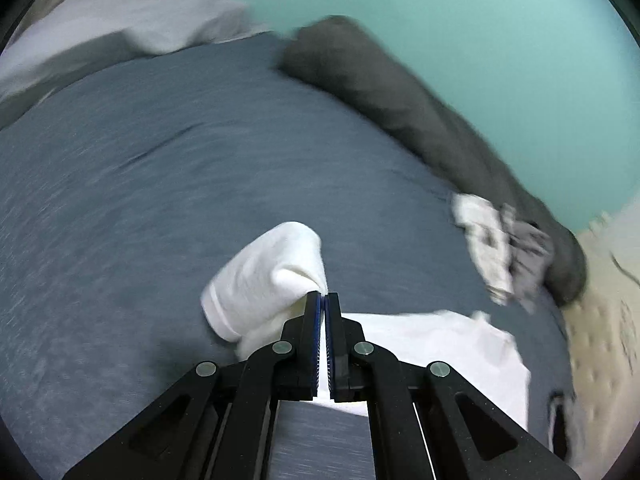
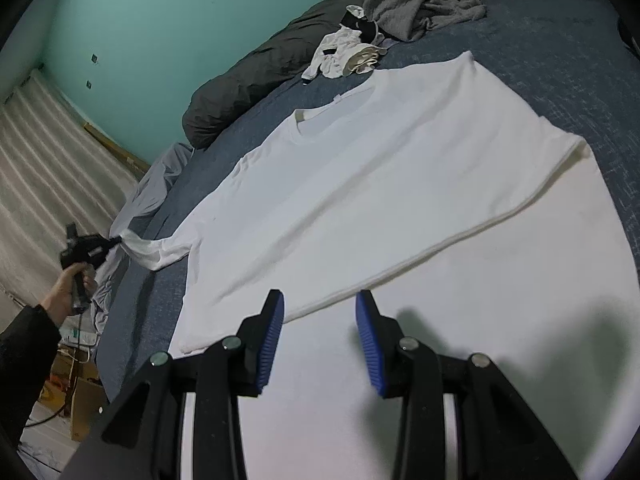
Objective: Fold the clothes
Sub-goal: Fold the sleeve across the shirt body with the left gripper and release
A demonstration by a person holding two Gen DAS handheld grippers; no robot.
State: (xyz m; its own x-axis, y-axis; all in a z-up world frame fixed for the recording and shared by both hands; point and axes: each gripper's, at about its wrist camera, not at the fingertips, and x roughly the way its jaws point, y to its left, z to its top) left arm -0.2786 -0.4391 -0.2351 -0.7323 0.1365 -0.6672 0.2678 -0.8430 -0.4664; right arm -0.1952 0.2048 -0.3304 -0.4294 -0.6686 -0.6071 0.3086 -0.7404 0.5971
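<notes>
A white T-shirt (image 2: 380,184) lies spread flat on the blue bed cover (image 2: 560,48), neckline toward the wall. My left gripper (image 1: 323,295) is shut on the shirt's sleeve (image 1: 264,276) and holds it lifted off the cover. In the right wrist view the left gripper (image 2: 114,240) shows at the far left, held by a hand (image 2: 66,288), with the sleeve (image 2: 156,252) stretched out from the shirt. My right gripper (image 2: 320,308) hovers over the shirt's lower part, its blue pads (image 2: 272,344) apart with nothing between them.
A long dark grey bolster (image 2: 256,80) lies along the teal wall. A grey garment (image 2: 420,4) and small white clothes (image 2: 344,56) are piled near the shirt's neckline. A pale grey sheet (image 1: 120,28) is bunched at the bed's far end. Boxes (image 2: 80,400) stand on the floor.
</notes>
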